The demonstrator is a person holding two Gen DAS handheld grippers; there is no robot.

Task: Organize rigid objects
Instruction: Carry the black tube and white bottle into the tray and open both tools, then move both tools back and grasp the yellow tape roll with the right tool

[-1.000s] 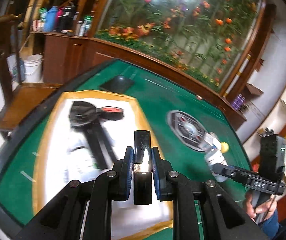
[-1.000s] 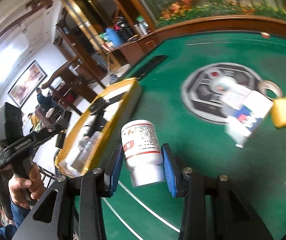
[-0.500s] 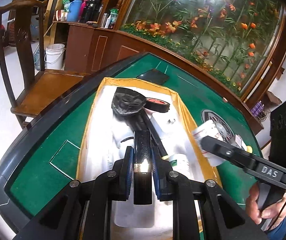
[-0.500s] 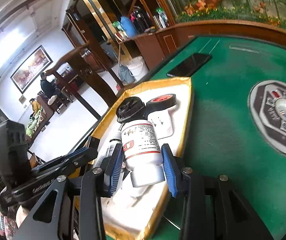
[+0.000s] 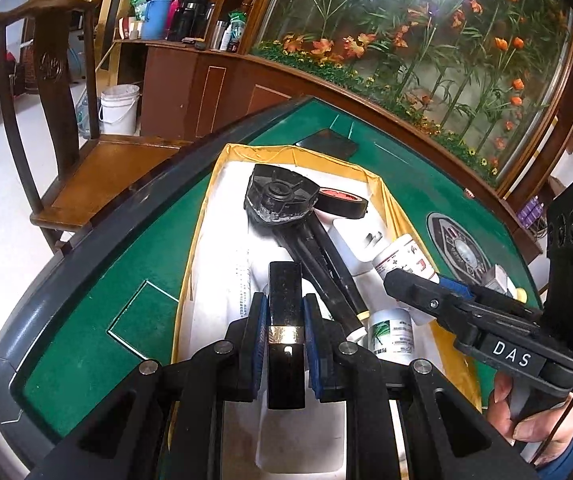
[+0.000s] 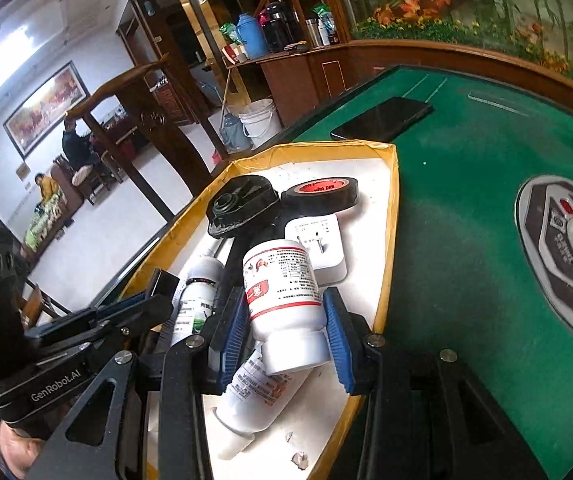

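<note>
The left gripper (image 5: 285,320) is clenched on a black rectangular bar with a gold band (image 5: 285,312); the blue pads press both its sides & the bar stands up between them, over the near end of the yellow-edged box w/ white lining (image 5: 206,216).

The right gripper (image 6: 286,332) grasps a white plastic pill bottle with red-and-white label (image 6: 282,288), cap end toward the camera, bottom pointing away. It hangs over the same box, near the right wall.

Under this bottle, inside the box, lies a white squeeze tube with small print (image 6: 254,396), cap toward the near end. Just left of it is a small white bottle with green label (image 6: 198,292).

Further in, a black tool with long handle and round ribbed head (image 6: 242,204) lies diagonal, head toward the far end. Beside the handle, on the right, is a white square plug adapter (image 6: 322,248). At the far end a black roll of tape with red core (image 6: 320,194) touches the round head.

Beyond the box, on the green felt table (image 6: 466,168), a black flat phone (image 6: 382,118) lies near the far corner of the box. At right the table's round grey control panel (image 6: 566,248) is well apart from the box.
</note>
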